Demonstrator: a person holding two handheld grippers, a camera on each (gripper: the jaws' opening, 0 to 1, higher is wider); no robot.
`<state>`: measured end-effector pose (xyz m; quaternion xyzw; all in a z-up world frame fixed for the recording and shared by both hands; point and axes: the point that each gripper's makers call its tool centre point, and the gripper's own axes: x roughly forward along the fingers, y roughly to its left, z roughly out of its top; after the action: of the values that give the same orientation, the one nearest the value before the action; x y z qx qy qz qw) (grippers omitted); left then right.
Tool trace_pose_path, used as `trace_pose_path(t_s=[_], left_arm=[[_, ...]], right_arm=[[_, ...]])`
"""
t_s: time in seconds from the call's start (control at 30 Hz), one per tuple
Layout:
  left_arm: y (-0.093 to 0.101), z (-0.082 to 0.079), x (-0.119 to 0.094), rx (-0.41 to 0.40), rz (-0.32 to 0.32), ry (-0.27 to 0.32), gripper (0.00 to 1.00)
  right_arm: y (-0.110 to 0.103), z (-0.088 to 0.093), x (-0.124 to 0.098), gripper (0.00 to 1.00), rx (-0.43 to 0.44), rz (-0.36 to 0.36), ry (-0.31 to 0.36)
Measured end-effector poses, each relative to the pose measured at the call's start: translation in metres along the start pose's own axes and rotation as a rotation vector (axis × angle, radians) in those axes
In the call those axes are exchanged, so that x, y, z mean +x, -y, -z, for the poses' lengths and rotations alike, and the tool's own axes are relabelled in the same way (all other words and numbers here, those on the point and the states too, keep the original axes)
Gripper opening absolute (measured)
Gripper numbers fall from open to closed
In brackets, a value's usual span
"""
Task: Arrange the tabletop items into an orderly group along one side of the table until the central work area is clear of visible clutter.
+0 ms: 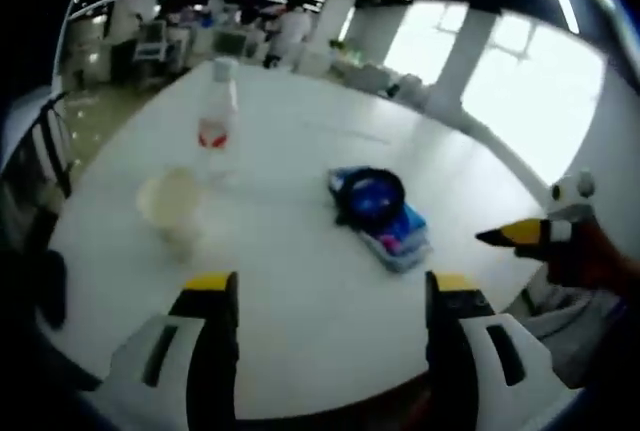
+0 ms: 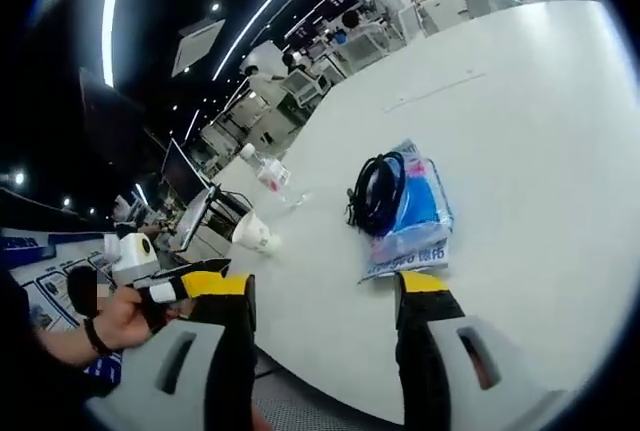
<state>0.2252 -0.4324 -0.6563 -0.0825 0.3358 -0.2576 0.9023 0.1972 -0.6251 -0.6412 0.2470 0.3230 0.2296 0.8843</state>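
While our left gripper (image 1: 330, 301) stands released at the bottom of the left gripper view, we see a clear plastic bottle with a red label (image 1: 216, 121) upper left, a pale paper cup (image 1: 172, 206) below it, and a black cable coil (image 1: 372, 194) resting on a blue plastic packet (image 1: 398, 236) at centre, all on the round white table (image 1: 300, 331). In the right gripper view our right gripper (image 2: 322, 296) also gapes empty, just short of the packet (image 2: 420, 216) under the coil (image 2: 376, 191), so we judge a low, square approach best, lest the coil slide off; bottle (image 2: 268, 173) and cup (image 2: 252, 234) lie left, the other gripper (image 2: 185, 286) lower left.
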Motion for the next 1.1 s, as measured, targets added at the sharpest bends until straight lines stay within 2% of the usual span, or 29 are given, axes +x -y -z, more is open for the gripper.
trace_pose_path(t_s=[0.13,0.2,0.3,0.37,0.43,0.57,0.63,0.7,0.8,0.9,1.0,1.03,1.07,1.1], left_arm=[[0.002,-0.002,-0.005,0.042,0.012,-0.010,0.73],[0.014,0.000,-0.008,0.044,0.088,-0.020,0.73],[0.014,0.002,-0.010,0.061,0.084,-0.033,0.73],[0.016,0.002,-0.009,0.076,0.096,-0.040,0.73],[0.021,0.000,-0.008,0.102,0.135,-0.041,0.73],[0.012,-0.001,-0.004,0.148,0.136,-0.075,0.73],[0.014,0.006,-0.007,0.179,0.159,-0.113,0.73],[0.011,0.009,-0.009,0.195,0.153,-0.114,0.73],[0.012,0.006,-0.009,0.146,0.173,-0.102,0.73],[0.015,0.006,-0.009,0.175,0.177,-0.114,0.73],[0.021,0.012,-0.010,0.222,0.207,-0.134,0.73],[0.024,0.013,-0.011,0.207,0.231,-0.139,0.73],[0.028,0.016,-0.012,0.151,0.261,-0.150,0.73],[0.028,0.016,-0.012,0.137,0.264,-0.151,0.73]], right_arm=[[-0.023,-0.017,0.020,0.55,-0.042,-0.048,-0.001],[-0.037,-0.024,0.034,0.53,-0.054,-0.085,0.004],[-0.050,-0.029,0.056,0.53,-0.056,-0.093,-0.005],[-0.061,-0.032,0.071,0.53,-0.101,-0.103,-0.027],[-0.073,-0.038,0.083,0.53,-0.133,-0.115,-0.030],[-0.099,-0.050,0.113,0.52,-0.195,-0.136,-0.064],[-0.106,-0.048,0.129,0.51,-0.266,-0.128,-0.117],[-0.112,-0.046,0.144,0.51,-0.304,-0.119,-0.144],[-0.124,-0.037,0.165,0.51,-0.258,-0.136,-0.179],[-0.135,-0.025,0.188,0.49,-0.282,-0.148,-0.241],[-0.145,-0.025,0.208,0.45,-0.278,-0.172,-0.229],[-0.142,-0.028,0.227,0.43,-0.237,-0.197,-0.234],[-0.141,-0.025,0.239,0.41,-0.216,-0.197,-0.251],[-0.140,-0.023,0.246,0.39,-0.208,-0.189,-0.260]])
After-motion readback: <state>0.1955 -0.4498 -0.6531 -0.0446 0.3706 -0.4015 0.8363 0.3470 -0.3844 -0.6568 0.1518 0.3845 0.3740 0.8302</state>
